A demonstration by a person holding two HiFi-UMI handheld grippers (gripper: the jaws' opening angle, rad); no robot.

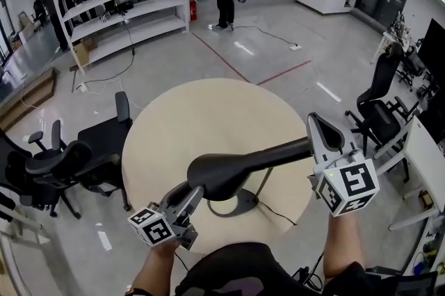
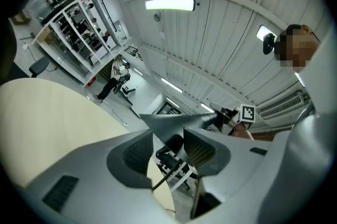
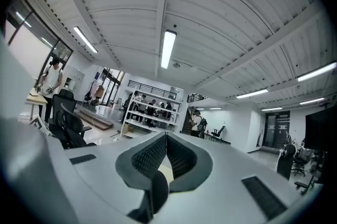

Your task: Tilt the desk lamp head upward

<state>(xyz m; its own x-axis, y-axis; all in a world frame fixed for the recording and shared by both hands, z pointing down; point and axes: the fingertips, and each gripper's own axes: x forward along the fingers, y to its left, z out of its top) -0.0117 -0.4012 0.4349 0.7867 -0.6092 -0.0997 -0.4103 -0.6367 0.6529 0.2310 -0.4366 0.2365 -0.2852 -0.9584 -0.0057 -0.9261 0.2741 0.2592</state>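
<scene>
A black desk lamp stands on the round beige table, its base near the front edge. Its long head lies almost level, wide end to the left, tapering to the right. My left gripper is under the wide end; in the left gripper view the head runs between the jaws of that gripper, which close on it. My right gripper holds the thin right end. In the right gripper view its jaws meet at the tips, with a dark lamp part pinched low between them.
A power cable trails from the lamp base off the table's front right. Black office chairs stand left and right of the table. A white desk is at the right. White shelving and people stand far behind.
</scene>
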